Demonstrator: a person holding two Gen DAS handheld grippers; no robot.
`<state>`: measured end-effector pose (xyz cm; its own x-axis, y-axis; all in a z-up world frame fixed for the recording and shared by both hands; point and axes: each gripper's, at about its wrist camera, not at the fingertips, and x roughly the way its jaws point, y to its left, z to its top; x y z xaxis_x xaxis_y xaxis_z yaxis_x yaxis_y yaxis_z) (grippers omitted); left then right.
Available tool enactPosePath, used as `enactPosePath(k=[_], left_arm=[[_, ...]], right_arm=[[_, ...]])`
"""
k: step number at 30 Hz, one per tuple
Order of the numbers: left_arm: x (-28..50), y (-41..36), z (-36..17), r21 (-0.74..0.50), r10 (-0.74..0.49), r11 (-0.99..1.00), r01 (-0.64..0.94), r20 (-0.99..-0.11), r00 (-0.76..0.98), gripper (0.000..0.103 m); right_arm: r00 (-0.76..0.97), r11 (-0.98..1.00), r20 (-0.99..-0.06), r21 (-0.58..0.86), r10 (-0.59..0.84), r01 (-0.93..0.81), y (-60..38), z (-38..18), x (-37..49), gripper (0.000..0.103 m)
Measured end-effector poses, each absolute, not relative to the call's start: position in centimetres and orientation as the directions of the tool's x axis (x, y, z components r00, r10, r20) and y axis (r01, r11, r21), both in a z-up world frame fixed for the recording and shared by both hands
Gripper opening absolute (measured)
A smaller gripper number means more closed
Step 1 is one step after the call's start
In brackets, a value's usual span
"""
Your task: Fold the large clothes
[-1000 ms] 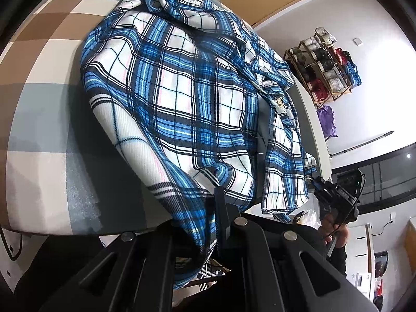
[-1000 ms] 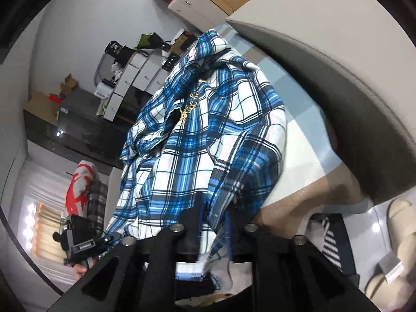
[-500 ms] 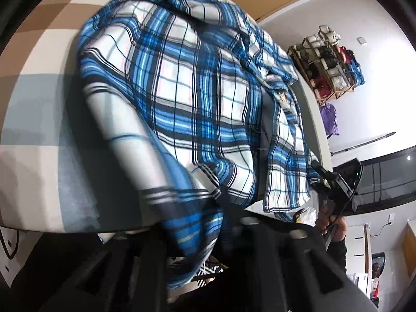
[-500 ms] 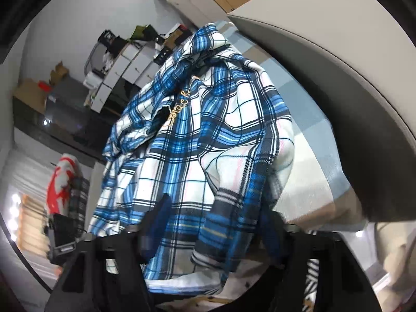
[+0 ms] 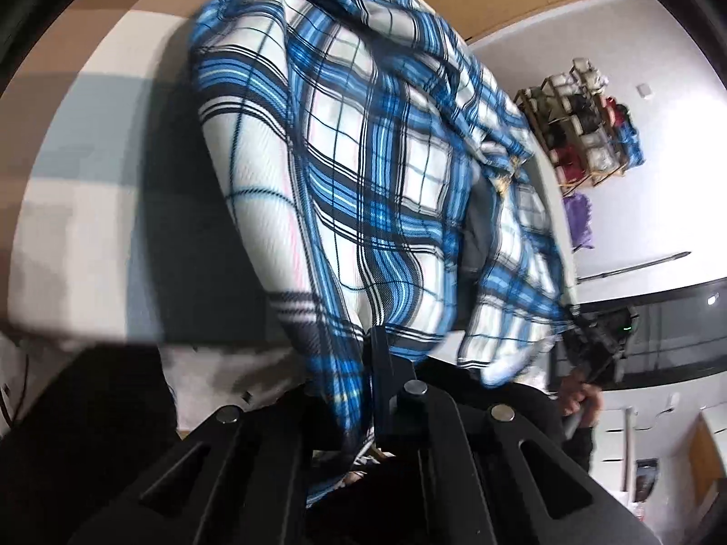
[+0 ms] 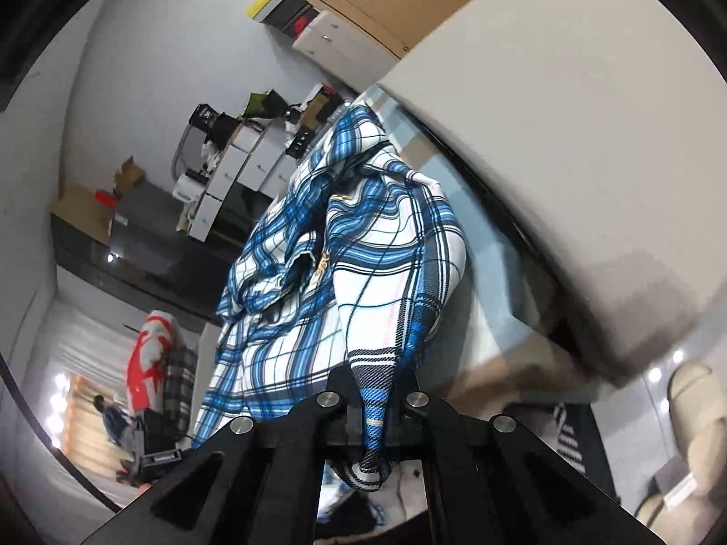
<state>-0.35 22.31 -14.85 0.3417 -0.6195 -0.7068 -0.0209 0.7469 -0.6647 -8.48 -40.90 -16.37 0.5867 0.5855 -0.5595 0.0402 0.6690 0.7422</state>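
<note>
I had both hand-held grippers, left (image 5: 363, 354) and right (image 6: 375, 390), clamped on the shirt (image 5: 363, 172), bunched at the bed's (image 5: 91, 172) near edge, no fold made.

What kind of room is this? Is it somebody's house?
Probably a lived-in room at home. A blue and white plaid shirt lies on a checked cloth-covered surface, beside a big beige cushion, and a wooden rack of bags stands by the wall.

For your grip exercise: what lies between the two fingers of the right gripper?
In the right wrist view, a striped cuff of the blue plaid shirt is pinched between the jaws of the right gripper, hanging out below them.
</note>
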Motion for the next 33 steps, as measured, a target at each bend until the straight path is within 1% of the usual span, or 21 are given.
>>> enactPosePath(k=[3,8,10,13,16,18,21,23,26,27,28,29,30,31,32,33], left_arm=[[-1.5,23.4,-14.0,-0.679,-0.639,0.735,-0.001,-0.692,0.336,0.000],[-0.6,24.6,-11.7,-0.755,-0.712,0.656,-0.016,-0.625,0.321,0.000],[0.8,24.6,-10.2,-0.769,-0.729,0.640,0.001,-0.607,0.316,0.000],[4.9,24.4,-7.1,-0.814,-0.767,0.581,0.011,-0.542,0.342,0.000],[9.9,24.5,-5.1,-0.834,-0.774,0.551,-0.009,-0.516,0.367,0.000],[13.0,24.4,-4.5,-0.842,-0.774,0.537,-0.047,-0.515,0.367,0.000],[18.9,24.9,-4.2,-0.859,-0.776,0.496,-0.127,-0.504,0.379,0.000],[21.9,25.4,-4.5,-0.858,-0.763,0.483,-0.172,-0.509,0.397,0.000],[25.8,26.5,-6.3,-0.856,-0.760,0.460,-0.237,-0.517,0.393,0.000],[26.6,26.8,-7.1,-0.844,-0.751,0.464,-0.268,-0.536,0.385,0.000],[27.5,27.6,-8.4,-0.829,-0.729,0.459,-0.318,-0.556,0.399,0.000],[27.8,27.9,-9.1,-0.818,-0.723,0.461,-0.344,-0.571,0.390,0.000],[28.3,28.4,-9.9,-0.814,-0.726,0.455,-0.361,-0.574,0.379,0.000],[28.5,29.1,-10.3,-0.811,-0.723,0.451,-0.373,-0.577,0.380,0.000],[28.5,29.2,-10.4,-0.801,-0.711,0.461,-0.383,-0.591,0.381,0.000],[28.3,29.6,-10.5,-0.792,-0.696,0.477,-0.381,-0.605,0.386,0.001]], right_arm=[[0.566,0.660,-0.568,0.749,0.598,0.054,-41.7,-16.2,-9.0,0.002],[0.515,0.628,-0.550,0.778,0.657,0.030,-41.3,-13.7,-7.6,0.002],[0.505,0.604,-0.524,0.797,0.686,0.007,-41.0,-11.6,-6.1,0.002],[0.502,0.566,-0.489,0.824,0.714,-0.002,-40.2,-8.2,-2.7,0.002],[0.494,0.551,-0.481,0.835,0.724,0.005,-38.9,-5.1,2.2,0.002],[0.488,0.555,-0.504,0.830,0.713,0.047,-37.7,-3.7,6.7,0.002],[0.474,0.562,-0.545,0.818,0.691,0.121,-36.1,-3.2,13.3,0.002],[0.459,0.591,-0.598,0.786,0.657,0.181,-35.0,-3.9,17.6,0.005],[0.441,0.608,-0.663,0.742,0.605,0.282,-34.5,-6.1,23.1,0.005],[0.421,0.625,-0.686,0.722,0.593,0.296,-34.6,-7.1,24.7,0.006],[0.407,0.635,-0.702,0.708,0.585,0.309,-34.6,-8.1,25.8,0.011],[0.387,0.643,-0.718,0.694,0.579,0.325,-34.9,-9.2,26.8,0.020],[0.374,0.641,-0.720,0.692,0.584,0.332,-35.3,-10.1,27.7,0.026],[0.388,0.630,-0.710,0.702,0.587,0.332,-35.9,-10.6,28.1,0.043],[0.426,0.616,-0.695,0.715,0.579,0.330,-36.8,-10.7,28.3,0.072],[0.466,0.612,-0.682,0.724,0.564,0.319,-37.6,-10.5,28.2,0.085]])
